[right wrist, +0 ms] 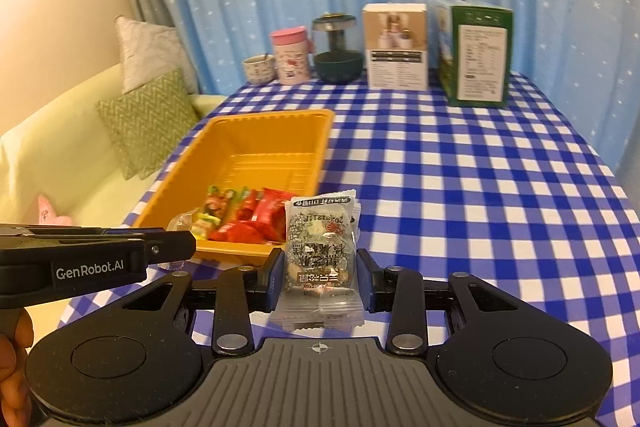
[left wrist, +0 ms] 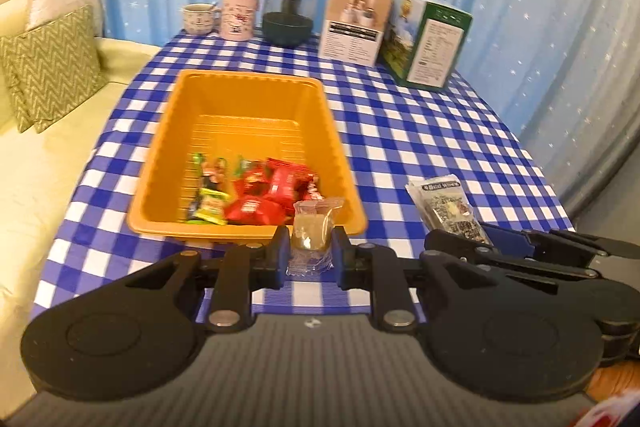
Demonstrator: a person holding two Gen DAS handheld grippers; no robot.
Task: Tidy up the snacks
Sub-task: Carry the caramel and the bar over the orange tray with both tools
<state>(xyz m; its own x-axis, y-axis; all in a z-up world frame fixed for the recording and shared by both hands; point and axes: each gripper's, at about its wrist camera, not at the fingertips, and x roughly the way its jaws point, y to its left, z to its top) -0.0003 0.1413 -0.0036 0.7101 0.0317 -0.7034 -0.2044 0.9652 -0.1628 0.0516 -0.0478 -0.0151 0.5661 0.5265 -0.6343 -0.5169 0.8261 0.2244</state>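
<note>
Table [right wrist: 480, 187] in blue check cloth; orange bin [left wrist: 244, 99] sits left of centre, far half bare, near end holding red packs [left wrist: 276, 191] and green candies [left wrist: 210, 207].

Both tongs are loaded and held above the table at the bin's near end:
- Right gripper [right wrist: 320, 277]: jaws part-way in, clamped on the nut pack [right wrist: 320, 251] across its lower body. Bigger of the two; crinkly clear film over lumpy fill. Light, but the film looks slick. Top half stands free above the pads, so it may tip.
- Left gripper [left wrist: 310, 255]: jaws nearly together, pinching the clear sachet [left wrist: 314, 227] at mid-body. Small, soft, near weightless; likely deforms under squeeze.

Judgement: grip the filled body, not the seal flaps. Neither is fragile, so a drop into the bin should be fine.
</note>
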